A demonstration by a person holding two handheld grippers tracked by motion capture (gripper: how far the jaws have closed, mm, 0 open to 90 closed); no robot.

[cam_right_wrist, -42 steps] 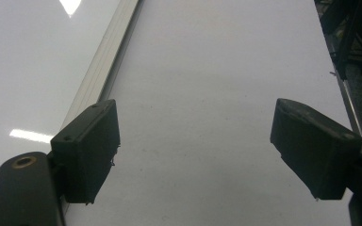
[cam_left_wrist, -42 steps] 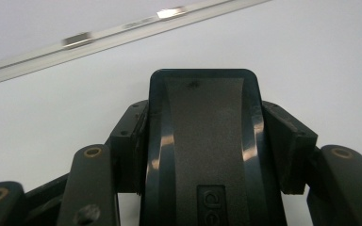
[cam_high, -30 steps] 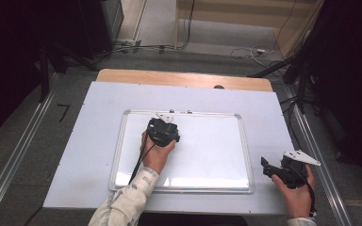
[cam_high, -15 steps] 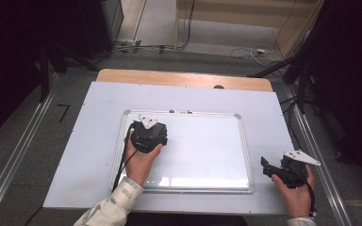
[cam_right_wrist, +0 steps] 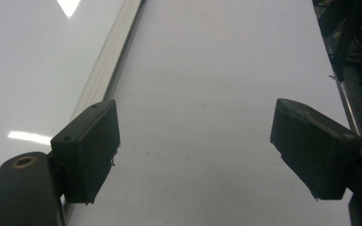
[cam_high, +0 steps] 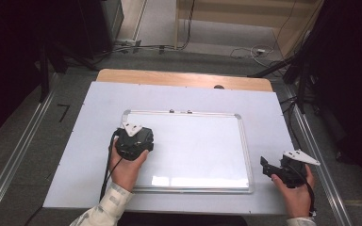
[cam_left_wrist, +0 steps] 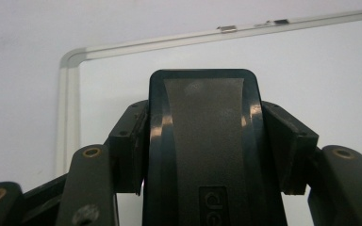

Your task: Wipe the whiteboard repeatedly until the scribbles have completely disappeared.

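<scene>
Between the left tongs [cam_left_wrist: 207, 155], a black whiteboard eraser [cam_left_wrist: 202, 141] is clamped, pads pressing its sides. Just beneath and beyond it lies the whiteboard [cam_high: 202, 146], wiped clean as far as can be seen, so little seems left. Off to the far side, the right tongs [cam_right_wrist: 207, 155] rest apart on the bench [cam_high: 99, 103], holding nothing.

A black, round-cornered plastic whiteboard eraser [cam_left_wrist: 202, 150] stands clamped over the white metal-framed whiteboard [cam_high: 202, 150], near its nine o'clock edge.
</scene>
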